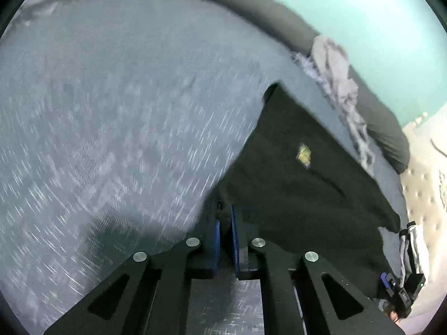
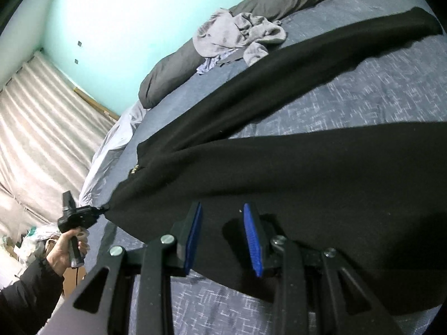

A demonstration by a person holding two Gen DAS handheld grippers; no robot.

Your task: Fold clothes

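Pale turquoise walls (image 2: pixel 111 28) are seen behind a bed covered by a blue-grey patterned bedspread (image 1: pixel 111 111); a long dark grey pillow (image 2: pixel 173 72) is laid along the far edge of the bed, and a crumpled light grey garment (image 2: pixel 237 33) is heaped against it; cream pleated curtains (image 2: pixel 42 125) are hung at the left in the right wrist view. A black fleece garment (image 2: pixel 307 173) with a small yellow emblem (image 1: pixel 304 153) is spread across the bedspread, partly lifted at its near edge; one long black part of it is stretched toward the far right. The left hand-held gripper (image 1: pixel 225 223) is closed on an edge of the black garment, its blue pads (image 1: pixel 216 240) being pressed nearly together with cloth pinched between them; in the right wrist view it is seen at the left, held in a hand (image 2: pixel 64 251) below a black sleeve (image 2: pixel 25 301), with a corner of the garment pulled taut from its tip. The right hand-held gripper (image 2: pixel 222 217) is held partly open above the garment; nothing is clamped between its blue pads (image 2: pixel 252 240), and the black cloth lies beneath them.
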